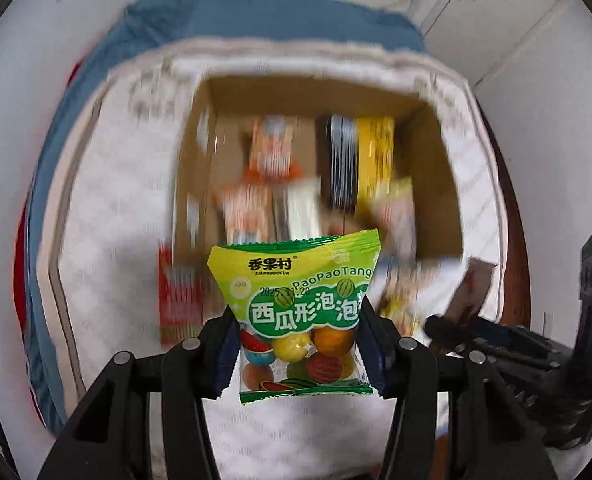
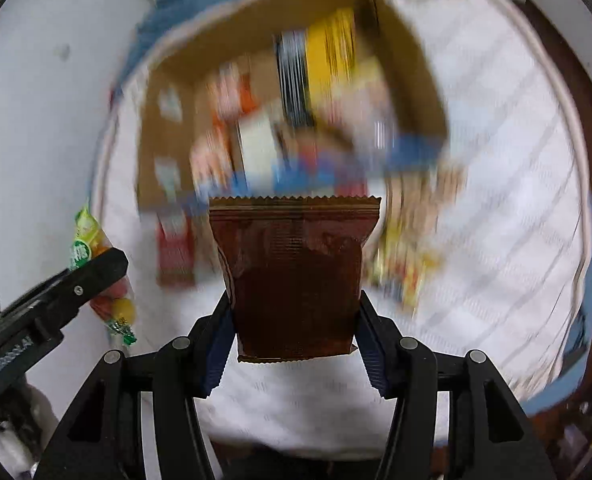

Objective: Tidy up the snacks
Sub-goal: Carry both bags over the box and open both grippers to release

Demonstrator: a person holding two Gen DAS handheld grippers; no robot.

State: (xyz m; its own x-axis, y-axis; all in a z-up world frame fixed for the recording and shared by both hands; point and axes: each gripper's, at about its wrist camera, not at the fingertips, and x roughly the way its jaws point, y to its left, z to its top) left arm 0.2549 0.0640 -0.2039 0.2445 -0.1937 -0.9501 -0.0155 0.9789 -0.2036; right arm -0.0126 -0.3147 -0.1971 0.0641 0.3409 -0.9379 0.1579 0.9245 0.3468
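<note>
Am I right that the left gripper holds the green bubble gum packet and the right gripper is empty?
Not quite. The right gripper is shut on a brown packet, as the right wrist view shows. The left gripper does hold the green bubble gum packet.

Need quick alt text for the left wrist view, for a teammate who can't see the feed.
The left gripper has its jaws shut on a green bubble gum packet showing coloured gumballs, held above a white quilted mattress. Ahead, blurred, sits an open cardboard box holding several snack packs; the right gripper shows at lower right.
</note>
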